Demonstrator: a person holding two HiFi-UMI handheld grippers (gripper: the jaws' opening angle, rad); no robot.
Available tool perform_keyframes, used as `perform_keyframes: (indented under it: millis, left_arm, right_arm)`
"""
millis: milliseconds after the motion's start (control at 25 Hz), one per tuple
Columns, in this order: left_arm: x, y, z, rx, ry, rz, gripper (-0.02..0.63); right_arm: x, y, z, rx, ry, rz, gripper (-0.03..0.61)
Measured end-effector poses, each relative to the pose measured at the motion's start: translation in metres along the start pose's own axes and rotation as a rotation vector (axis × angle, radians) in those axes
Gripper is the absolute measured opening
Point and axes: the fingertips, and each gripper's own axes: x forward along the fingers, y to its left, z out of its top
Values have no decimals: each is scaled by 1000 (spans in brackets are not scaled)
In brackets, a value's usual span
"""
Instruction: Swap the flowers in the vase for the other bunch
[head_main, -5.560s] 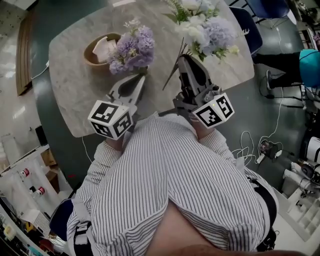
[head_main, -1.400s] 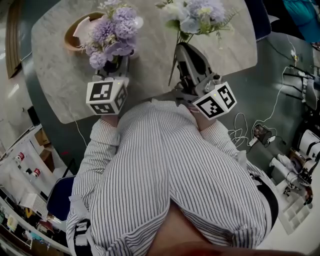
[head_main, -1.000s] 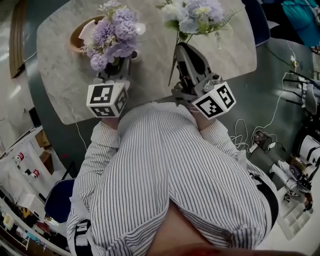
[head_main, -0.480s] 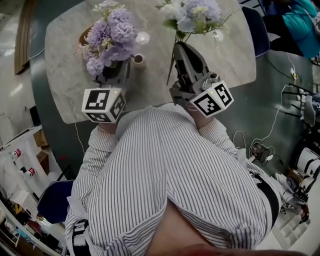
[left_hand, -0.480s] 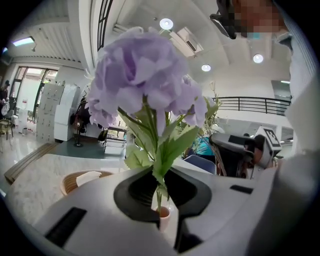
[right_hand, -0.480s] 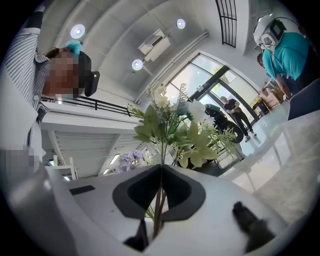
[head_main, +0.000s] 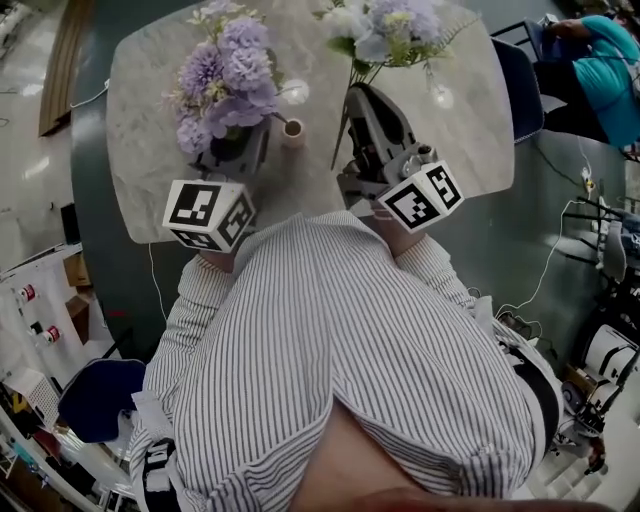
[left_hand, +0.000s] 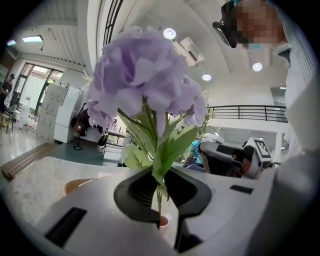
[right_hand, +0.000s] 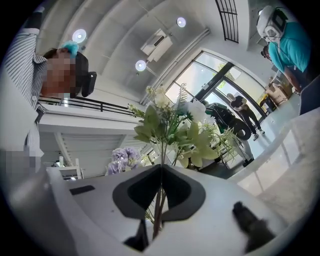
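My left gripper (head_main: 240, 148) is shut on the stems of a purple flower bunch (head_main: 225, 85), holding it upright over the marble table (head_main: 140, 150). In the left gripper view the thin stems (left_hand: 159, 196) are pinched between the pads under the purple blooms (left_hand: 142, 80). A small terracotta vase (head_main: 292, 132) stands on the table just right of that bunch, showing small below the jaws (left_hand: 163, 220). My right gripper (head_main: 353, 95) is shut on the stems (right_hand: 159, 202) of a white, blue and green bunch (head_main: 390, 25), lifted above the table's far right part.
A wooden bowl (left_hand: 80, 185) sits on the table behind the purple bunch. A blue chair (head_main: 515, 75) stands at the table's right edge, with a person in teal (head_main: 600, 80) beyond it. Cables lie on the floor (head_main: 530, 290) to the right.
The left gripper has risen with the purple bunch, and the small vase now shows uncovered beside it. The right gripper has shifted slightly, still holding its bunch.
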Motion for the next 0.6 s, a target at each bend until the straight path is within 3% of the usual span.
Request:
perform_keyframes:
  millis: [600]
  left_arm:
    - [-21,21,23,-51,-108,9,49]
  right_arm:
    - [37,-3,-18,10,48,47,23]
